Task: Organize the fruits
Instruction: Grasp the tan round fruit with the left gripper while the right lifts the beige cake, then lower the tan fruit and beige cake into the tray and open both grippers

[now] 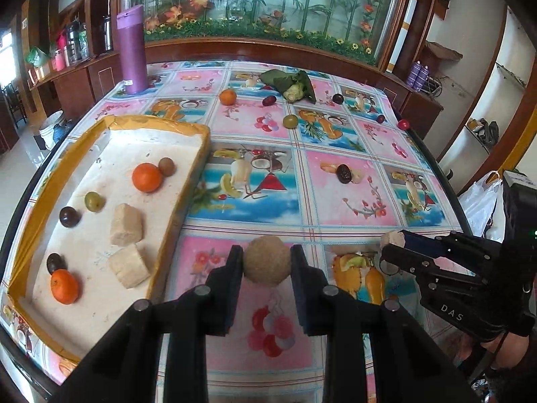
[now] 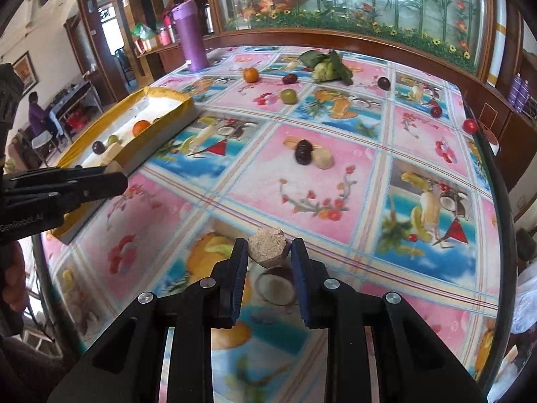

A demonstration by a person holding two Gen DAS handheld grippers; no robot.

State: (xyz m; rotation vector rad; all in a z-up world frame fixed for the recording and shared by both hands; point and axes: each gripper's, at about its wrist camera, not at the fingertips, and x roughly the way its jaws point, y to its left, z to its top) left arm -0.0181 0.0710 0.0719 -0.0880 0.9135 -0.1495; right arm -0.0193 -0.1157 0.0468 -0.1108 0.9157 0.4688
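Round tan rough-skinned fruit [image 1: 266,264] sits clamped between the left gripper's [image 1: 266,265] pads above the patterned tablecloth [image 1: 302,201], just right of the yellow-rimmed white foam tray [image 1: 188,181]. Beside it, the right gripper [image 2: 269,252] pinches a beige cut fruit chunk [image 2: 268,248].

Round tan fruit [image 1: 266,260] & pale cut chunk [image 2: 267,248] held above table, right of tray [image 1: 198,134] w/ oranges, plums, chunks.
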